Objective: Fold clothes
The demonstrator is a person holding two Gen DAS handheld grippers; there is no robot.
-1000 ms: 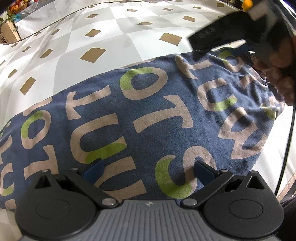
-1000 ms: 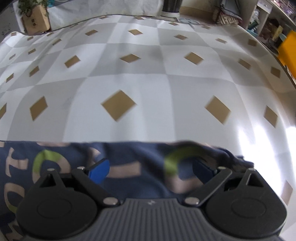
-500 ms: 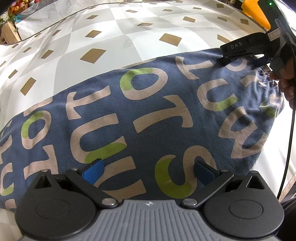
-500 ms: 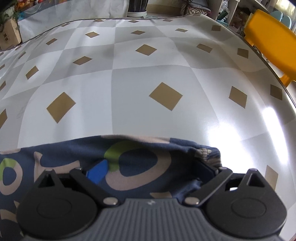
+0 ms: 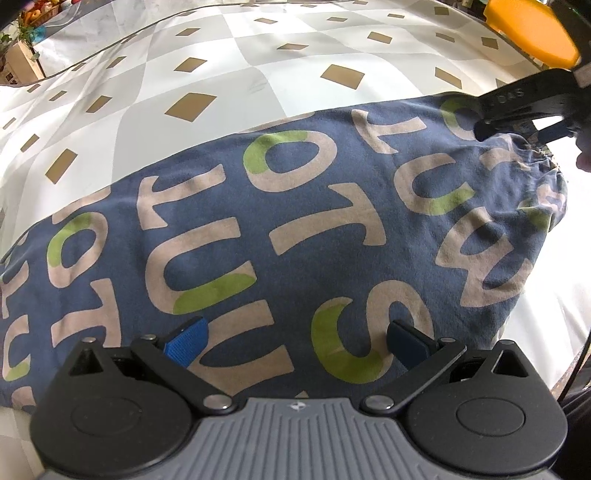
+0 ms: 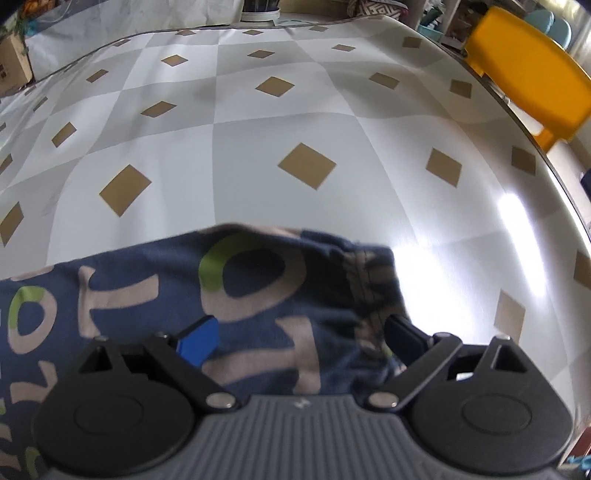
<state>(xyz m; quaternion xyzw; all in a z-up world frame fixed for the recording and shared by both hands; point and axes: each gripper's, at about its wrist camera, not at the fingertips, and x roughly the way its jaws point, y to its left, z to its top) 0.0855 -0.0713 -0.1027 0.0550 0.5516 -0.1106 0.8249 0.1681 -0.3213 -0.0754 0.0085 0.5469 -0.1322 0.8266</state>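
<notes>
Your right gripper (image 6: 301, 345), fingers spread, sits over the garment's (image 5: 295, 229) right end; the cloth runs leftward past your equally spread left gripper (image 5: 295, 341).

Beyond the navy letter-printed garment (image 6: 258, 295), the grey-and-white checked desk (image 6: 280, 110) lies open; an orange plastic chair (image 6: 528, 81) stands beside its right edge.

The table (image 6: 258, 155) wears a glossy cloth of white and grey squares with tan diamonds. Ahead and right of the gripper, bright light glares off its surface (image 6: 513, 229). A yellow chair (image 6: 532, 85) stands past the far right edge. A cardboard box (image 5: 18, 66) with greenery sits beyond the far left edge, and cluttered shelves (image 6: 436, 18) rise behind.
</notes>
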